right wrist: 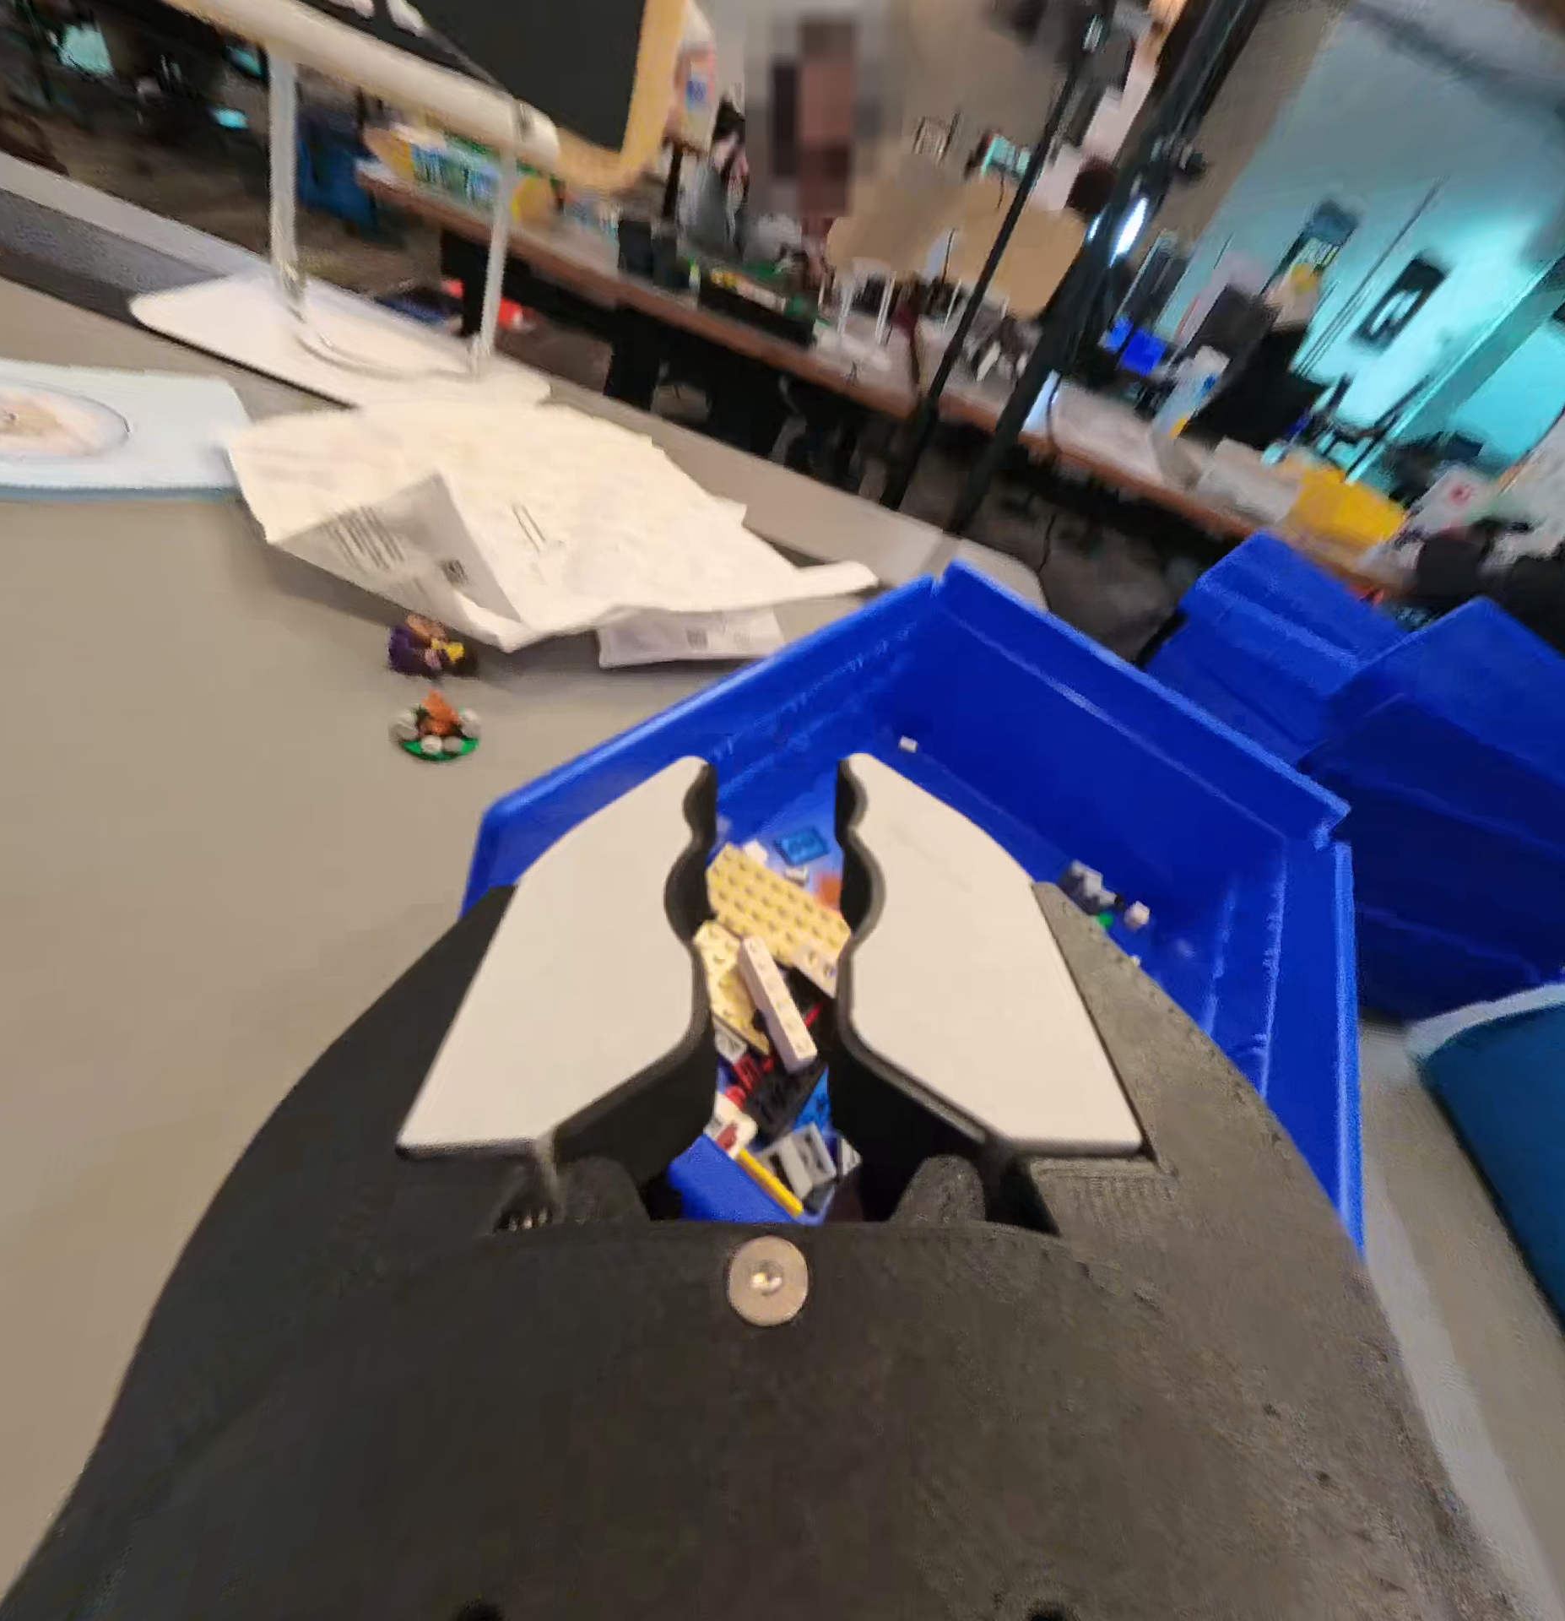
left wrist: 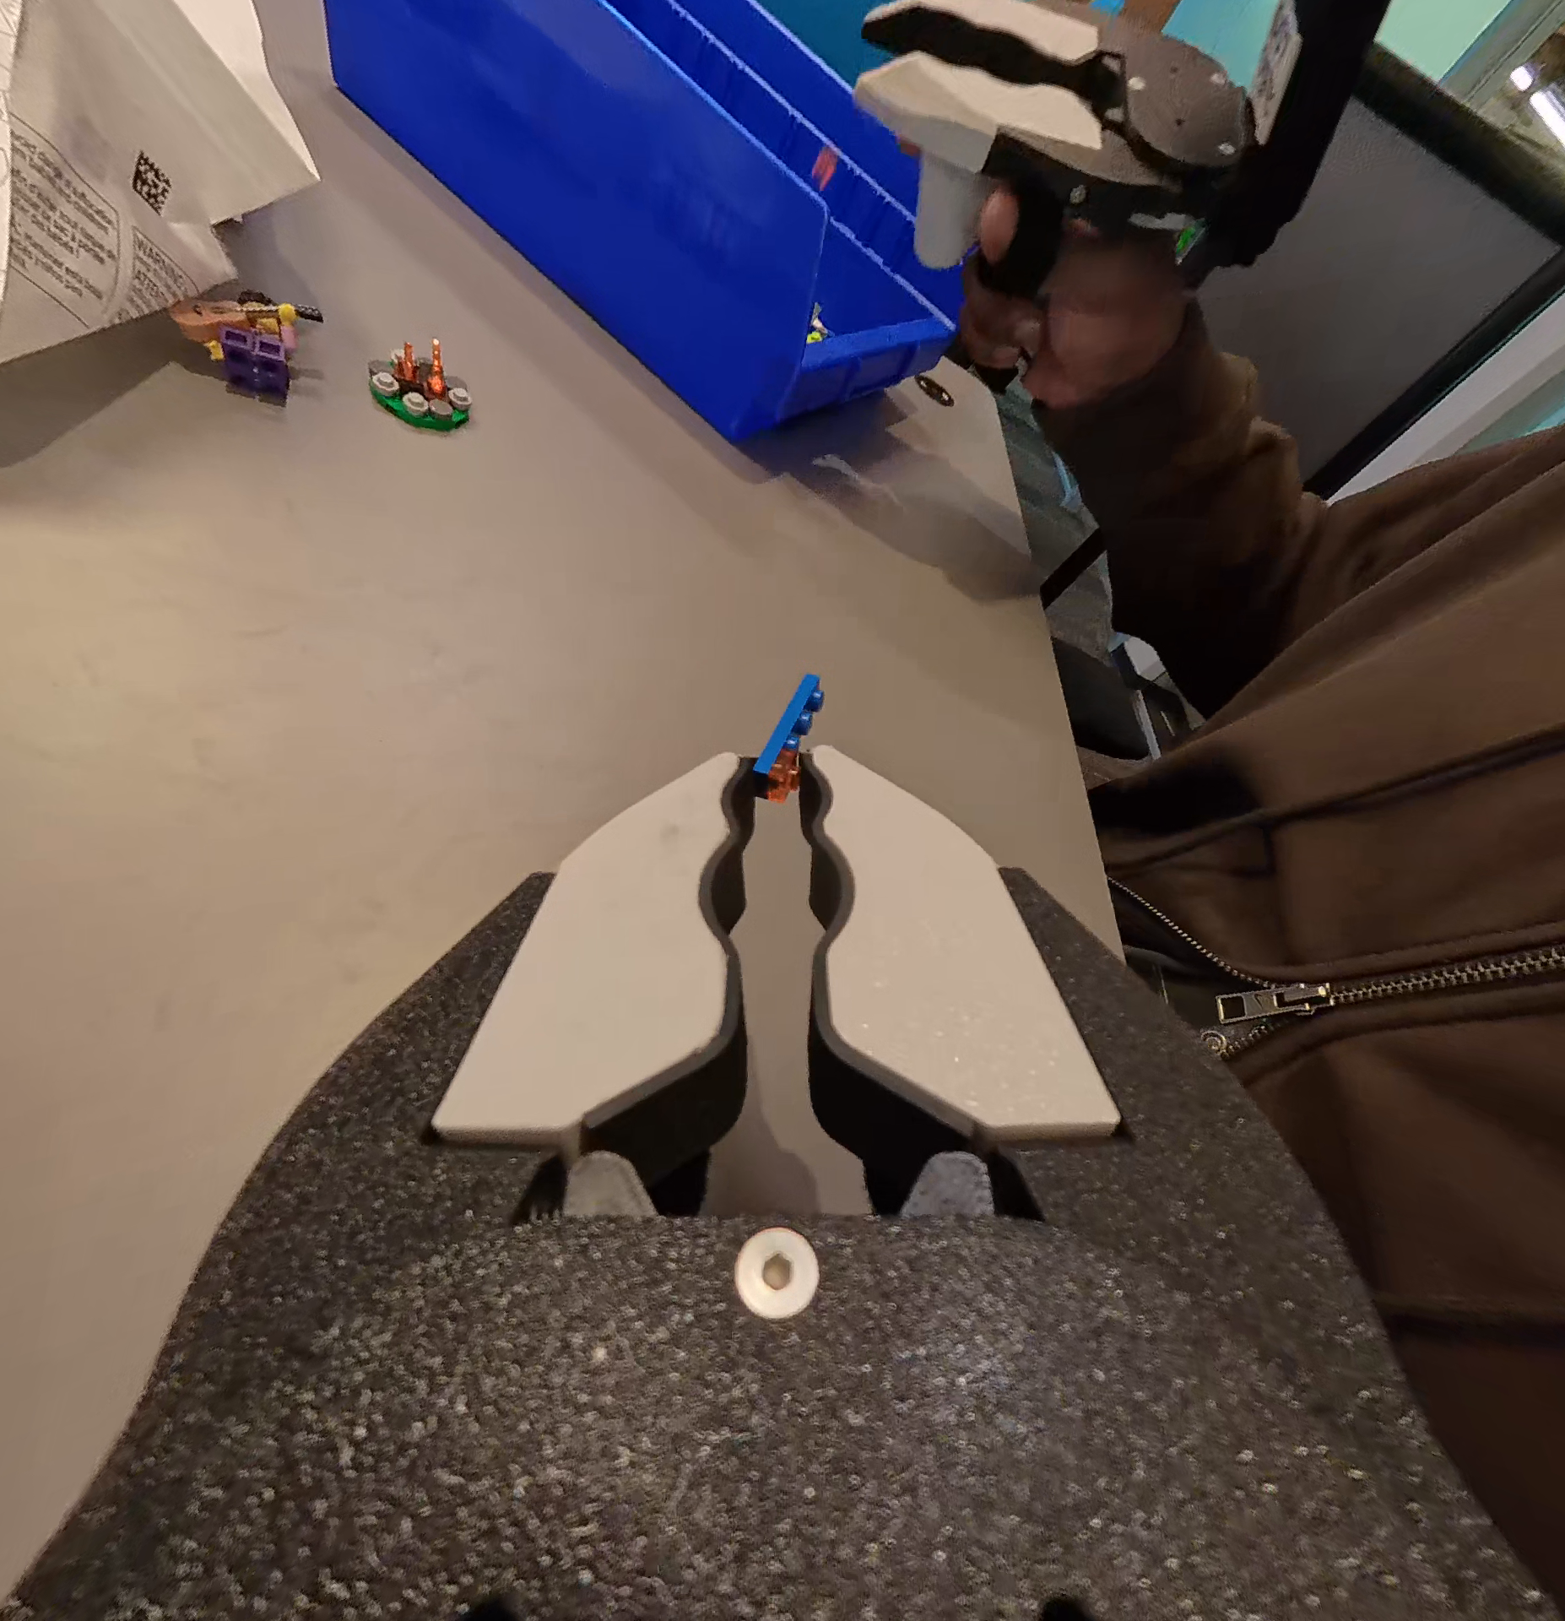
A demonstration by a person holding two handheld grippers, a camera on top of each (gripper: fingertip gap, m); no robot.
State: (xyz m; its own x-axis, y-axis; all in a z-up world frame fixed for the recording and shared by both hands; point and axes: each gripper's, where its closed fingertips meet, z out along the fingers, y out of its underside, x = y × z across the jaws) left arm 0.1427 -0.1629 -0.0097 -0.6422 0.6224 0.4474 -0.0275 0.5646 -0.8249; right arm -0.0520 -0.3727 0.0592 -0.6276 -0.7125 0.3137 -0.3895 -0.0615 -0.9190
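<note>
Left wrist view shows the left gripper point(left wrist: 781, 765) pinching a small brick pair at its very tips: a blue plate point(left wrist: 789, 726) with a clear orange piece point(left wrist: 786, 783) stuck to its lower end. The plate stands on edge and leans away, its studs facing right, most of its length poking out past the fingertips above the grey table point(left wrist: 323, 702), probably so the free studs stay reachable. Farther off the right gripper point(left wrist: 941, 189) hangs over the near end of the blue bin point(left wrist: 604, 202), held by a hand in a brown sleeve point(left wrist: 1200, 491). In its own view the right gripper point(right wrist: 775, 772) has its jaws parted with nothing between the pads; it hovers above the bin's loose bricks, a tan studded plate point(right wrist: 775, 908) and a white beam point(right wrist: 775, 1000) showing through the gap. Out on the table sit a round green base with orange spikes point(left wrist: 421, 386), a purple figure point(left wrist: 253, 338) and white printed sheets point(left wrist: 77, 175).
</note>
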